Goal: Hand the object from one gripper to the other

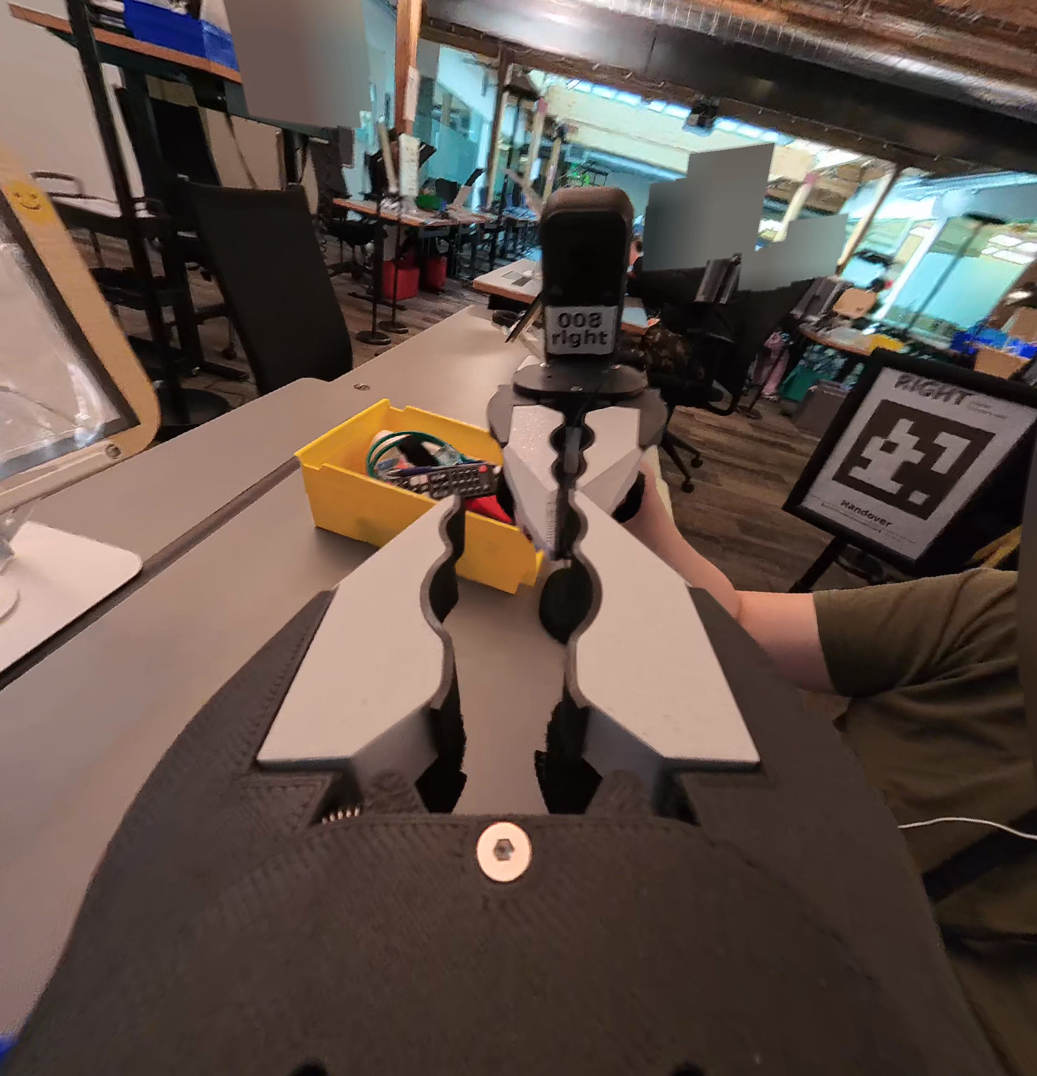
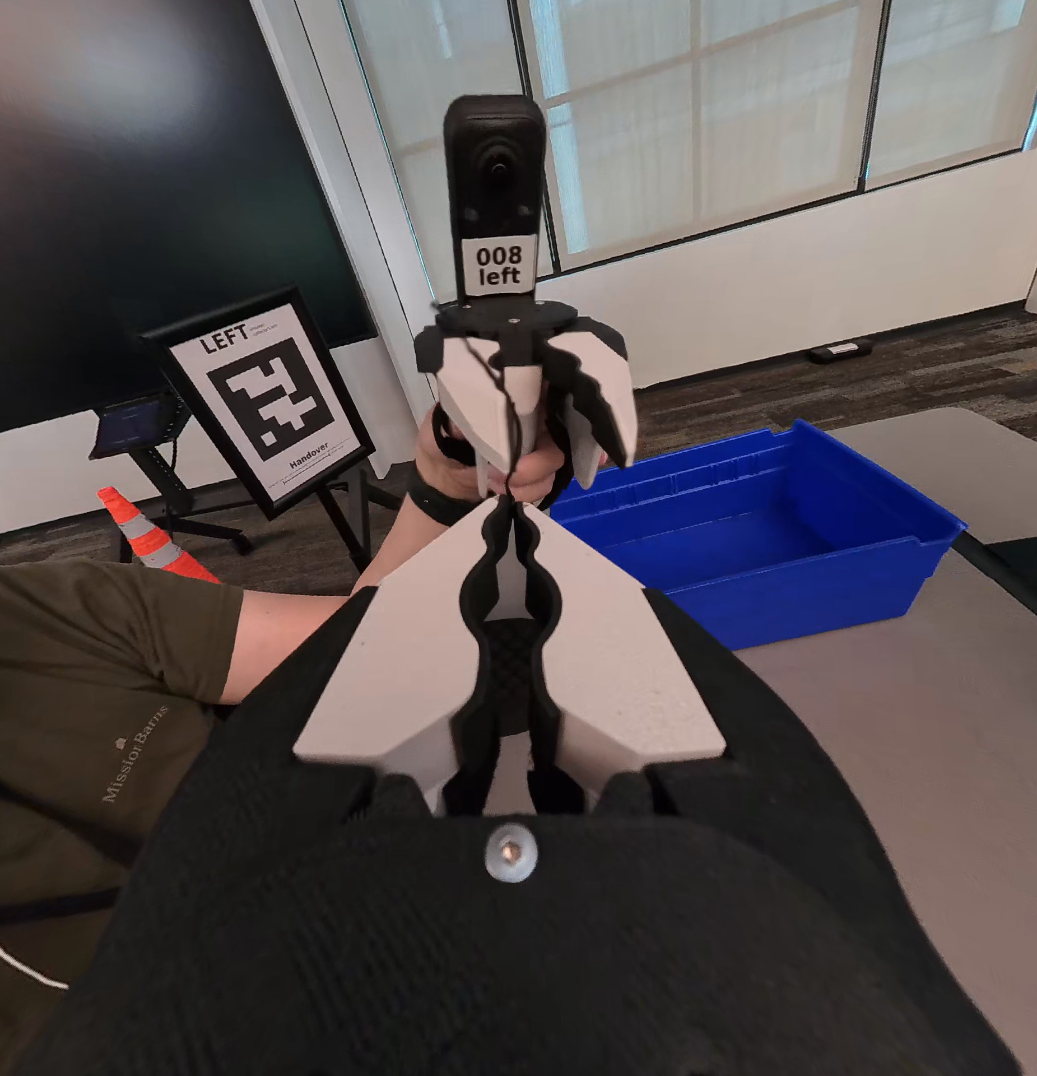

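Observation:
The object is a thin black cord (image 2: 507, 419). My right gripper (image 2: 507, 506) is shut on its end at the fingertips. The cord runs from there across one white finger of my left gripper (image 2: 545, 471), which faces it and stands open. In the left wrist view my left gripper (image 1: 513, 512) is open with a wide gap. The right gripper (image 1: 554, 547) points at it, shut on the cord (image 1: 568, 460), whose end lies beside my left gripper's right-hand finger. Both grippers are held above a grey table (image 1: 213, 582).
A yellow bin (image 1: 359, 501) holding a remote and several other items sits on the table behind the grippers. An empty blue bin (image 2: 766, 582) stands on the table (image 2: 882, 757). Framed marker signs (image 1: 911, 460) (image 2: 260, 402) stand on floor stands. An orange cone (image 2: 149, 535) is on the floor. Left and right tips are no more than a few centimetres apart.

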### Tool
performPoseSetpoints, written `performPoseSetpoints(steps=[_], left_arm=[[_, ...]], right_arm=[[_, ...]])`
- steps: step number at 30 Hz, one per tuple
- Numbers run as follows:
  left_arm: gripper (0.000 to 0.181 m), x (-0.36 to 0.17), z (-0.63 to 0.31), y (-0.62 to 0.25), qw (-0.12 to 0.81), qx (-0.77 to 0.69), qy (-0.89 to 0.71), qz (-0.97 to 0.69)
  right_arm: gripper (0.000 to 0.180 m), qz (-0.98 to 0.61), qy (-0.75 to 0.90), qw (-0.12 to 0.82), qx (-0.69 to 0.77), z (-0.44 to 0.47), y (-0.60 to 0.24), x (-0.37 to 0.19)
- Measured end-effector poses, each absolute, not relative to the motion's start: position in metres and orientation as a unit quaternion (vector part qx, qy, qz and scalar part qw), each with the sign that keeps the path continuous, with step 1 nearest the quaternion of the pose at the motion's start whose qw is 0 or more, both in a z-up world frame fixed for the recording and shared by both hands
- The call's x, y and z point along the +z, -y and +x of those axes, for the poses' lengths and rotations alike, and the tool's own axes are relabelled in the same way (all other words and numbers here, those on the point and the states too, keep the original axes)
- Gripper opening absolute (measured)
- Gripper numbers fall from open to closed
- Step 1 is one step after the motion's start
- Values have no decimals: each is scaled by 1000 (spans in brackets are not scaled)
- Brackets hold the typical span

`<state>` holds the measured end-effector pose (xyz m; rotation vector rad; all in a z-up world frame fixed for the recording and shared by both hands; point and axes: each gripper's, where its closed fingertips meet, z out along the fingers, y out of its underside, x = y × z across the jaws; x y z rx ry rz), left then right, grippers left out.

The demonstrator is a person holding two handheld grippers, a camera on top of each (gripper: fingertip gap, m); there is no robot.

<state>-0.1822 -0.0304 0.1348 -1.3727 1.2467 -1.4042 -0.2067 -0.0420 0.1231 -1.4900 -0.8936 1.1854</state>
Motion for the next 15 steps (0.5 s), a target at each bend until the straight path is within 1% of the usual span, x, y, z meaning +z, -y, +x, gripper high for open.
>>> performPoseSetpoints(steps=[3,5,9,11,12,13,14,15], left_arm=[[33,142,-183,44,372,-593,-496,-514],[31,141,-181,46,371,-589,-503,-513],[2,132,-174,48,383,-556,-529,-514],[0,137,-174,46,401,-551,-527,-508],[0,139,-176,41,415,-546,-518,-511],[0,141,-179,34,429,-538,-508,-518],[0,141,-183,25,441,-524,-498,-532],[0,137,-188,14,452,-502,-489,-552]], right_arm=[[0,-617,369,497,486,-206,41,123],[0,-618,370,495,486,-207,41,122],[0,-621,374,492,482,-208,41,119],[0,-625,370,503,470,-205,35,117],[8,-631,364,514,454,-201,30,117],[23,-644,355,527,426,-195,22,114],[32,-657,352,544,385,-187,13,111],[33,-664,356,565,335,-178,6,109]])
